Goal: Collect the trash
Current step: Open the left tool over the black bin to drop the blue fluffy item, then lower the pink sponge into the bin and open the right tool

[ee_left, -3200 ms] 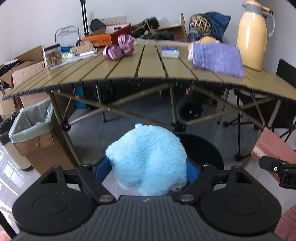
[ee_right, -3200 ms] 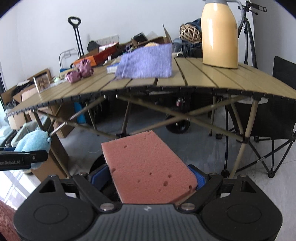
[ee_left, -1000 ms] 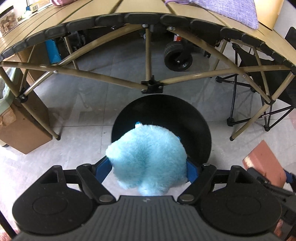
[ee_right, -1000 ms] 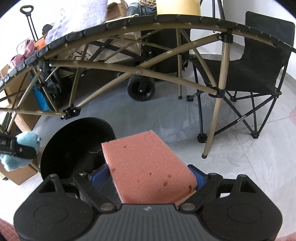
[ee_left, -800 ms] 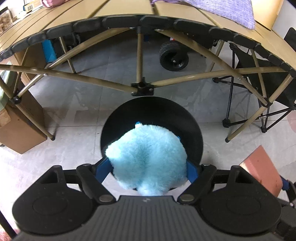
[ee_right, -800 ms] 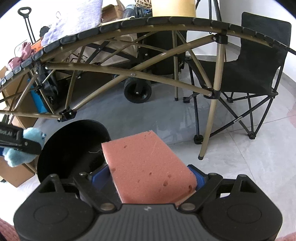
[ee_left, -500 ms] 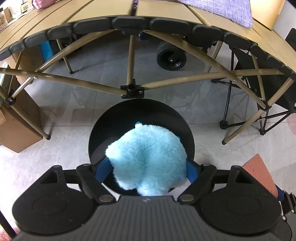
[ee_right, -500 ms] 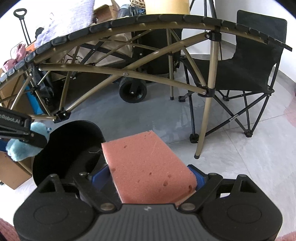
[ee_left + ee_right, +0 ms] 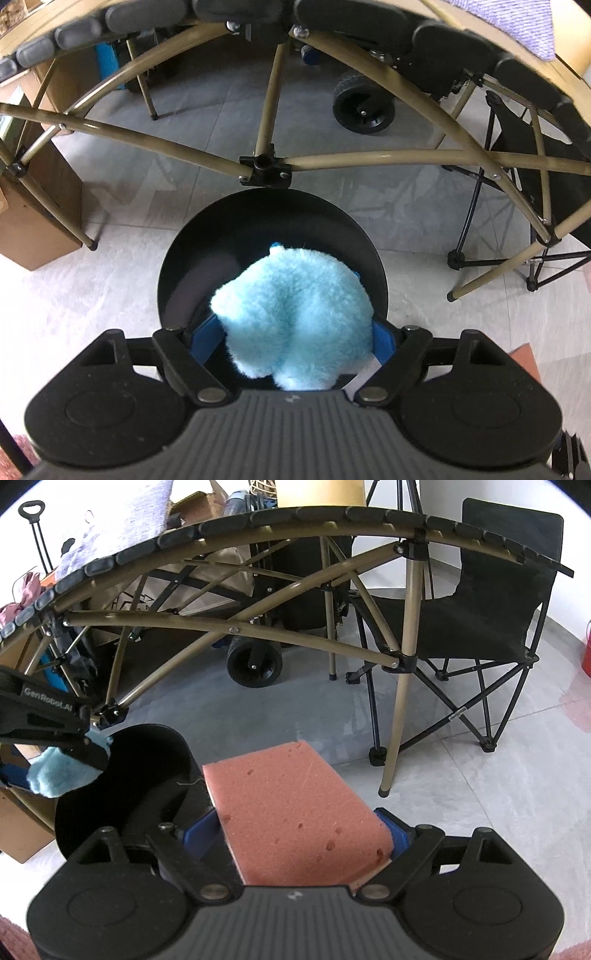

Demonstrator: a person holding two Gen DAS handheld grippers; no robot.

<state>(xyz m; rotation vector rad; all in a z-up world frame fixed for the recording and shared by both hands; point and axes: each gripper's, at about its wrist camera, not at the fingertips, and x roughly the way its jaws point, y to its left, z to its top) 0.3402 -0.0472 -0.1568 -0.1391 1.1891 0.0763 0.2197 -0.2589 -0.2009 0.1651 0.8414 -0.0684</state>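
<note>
My left gripper (image 9: 295, 332) is shut on a fluffy light-blue plush (image 9: 291, 317) and holds it right over the open mouth of a round black bin (image 9: 258, 221) on the floor. The plush and left gripper also show at the left of the right wrist view (image 9: 62, 771), above the bin (image 9: 122, 775). My right gripper (image 9: 295, 827) is shut on a pink sponge (image 9: 291, 808), a little to the right of the bin. A corner of the sponge shows in the left wrist view (image 9: 524, 358).
The folding table's tan frame (image 9: 266, 170) arches just beyond the bin, one leg (image 9: 399, 716) right of it. A black camp chair (image 9: 480, 602) stands at the right, a wheeled cart (image 9: 255, 664) under the table, cardboard boxes (image 9: 37, 221) at the left.
Both grippers have dropped below the table and moved toward the black bin. The plush now hangs over the bin's mouth; the sponge has come closer to the bin's right side.
</note>
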